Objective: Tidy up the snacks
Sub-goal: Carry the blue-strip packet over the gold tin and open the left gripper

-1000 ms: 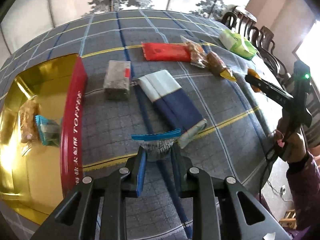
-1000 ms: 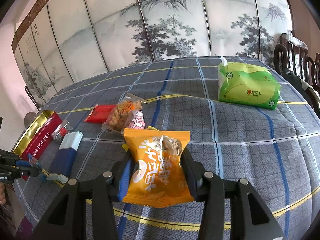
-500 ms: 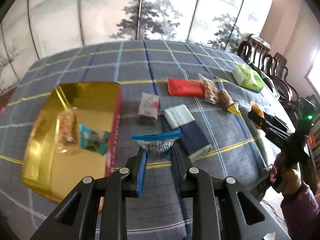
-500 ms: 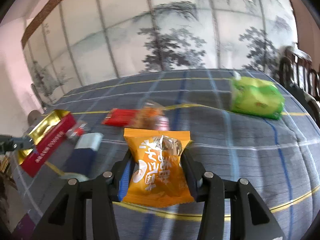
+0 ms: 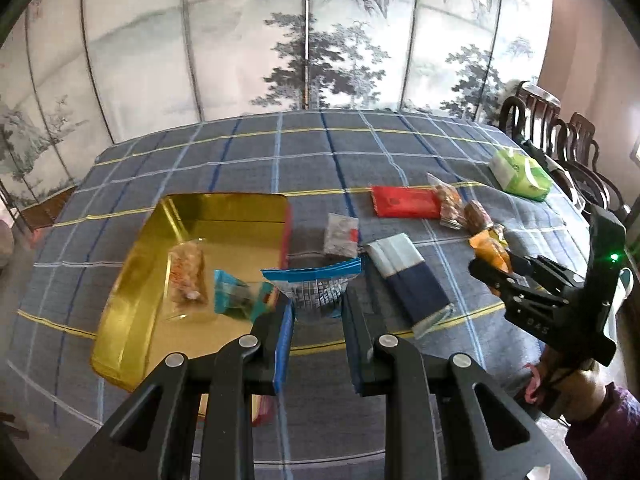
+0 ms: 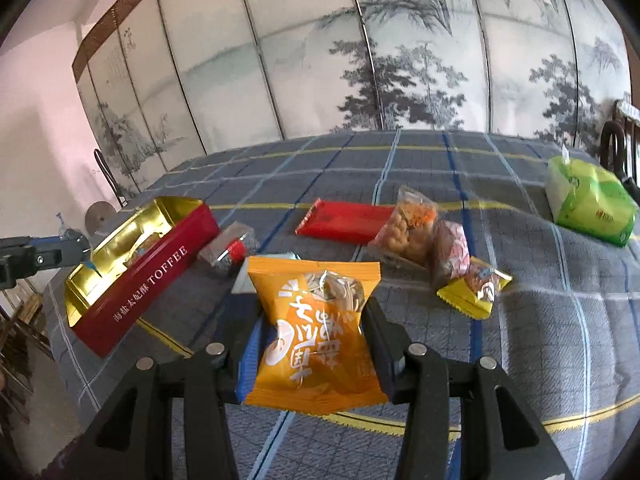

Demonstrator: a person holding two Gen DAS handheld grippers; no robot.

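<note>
**Both grippers loaded above the plaid table**

Your jaws are closed on packets at both hands. The left gripper (image 5: 316, 308) pinches a small blue-topped packet (image 5: 314, 286), crinkled foil with a flat sealed upper edge, held upright between the blue-faced fingers (image 5: 282, 344). The right gripper (image 6: 316, 336) clamps a glossy orange packet (image 6: 316, 332) with a clear window, its serrated seals projecting above and below the fingers.

Just beyond the left jaws lies the toffee tin (image 5: 120, 300), rectangular, with a mirror-gold interior and red outer wall; its near rim sits below and left of your held packet. Inside rest a clear bag of brown snacks (image 5: 187, 276) and a teal wrapper (image 5: 236, 294), leaving bare gold floor toward the far wall.

To the right of the tin, on the woven checked tablecloth (image 5: 304, 160), lie a grey sachet (image 5: 341, 234) and a long white-and-navy pack (image 5: 408, 276), apart from each other. Farther off: a flat red packet (image 5: 404, 202), clear bags of nuts (image 6: 408, 224), a yellow packet (image 6: 474, 288), and a soft green tissue pack (image 6: 590, 204) near the table's far right edge. A painted folding screen (image 6: 360, 60) stands behind.
</note>
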